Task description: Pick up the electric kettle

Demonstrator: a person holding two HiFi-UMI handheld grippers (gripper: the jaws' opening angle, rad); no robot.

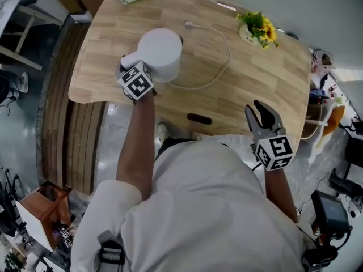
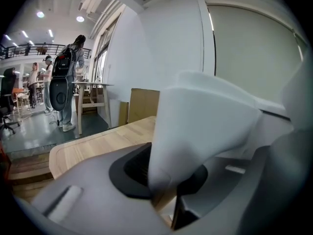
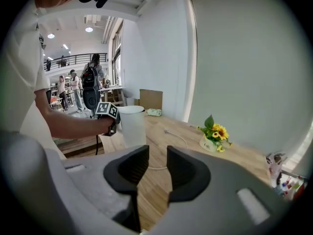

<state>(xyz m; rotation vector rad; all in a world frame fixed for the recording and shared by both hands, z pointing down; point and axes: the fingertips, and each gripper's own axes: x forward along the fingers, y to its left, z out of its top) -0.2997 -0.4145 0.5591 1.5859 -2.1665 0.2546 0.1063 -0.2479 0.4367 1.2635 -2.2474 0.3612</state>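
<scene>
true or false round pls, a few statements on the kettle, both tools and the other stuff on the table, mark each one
1. The left tool is closed on the handle of the white electric kettle. True.
2. The right tool grips the white cord. False: its jaws stand apart with nothing between them, and the cord lies on the wooden table.
3. The sunflowers touch the kettle. False: they stand well apart from it, near the table's far right side.
4. The cord lies in a loop on the table beside the kettle. True.
</scene>
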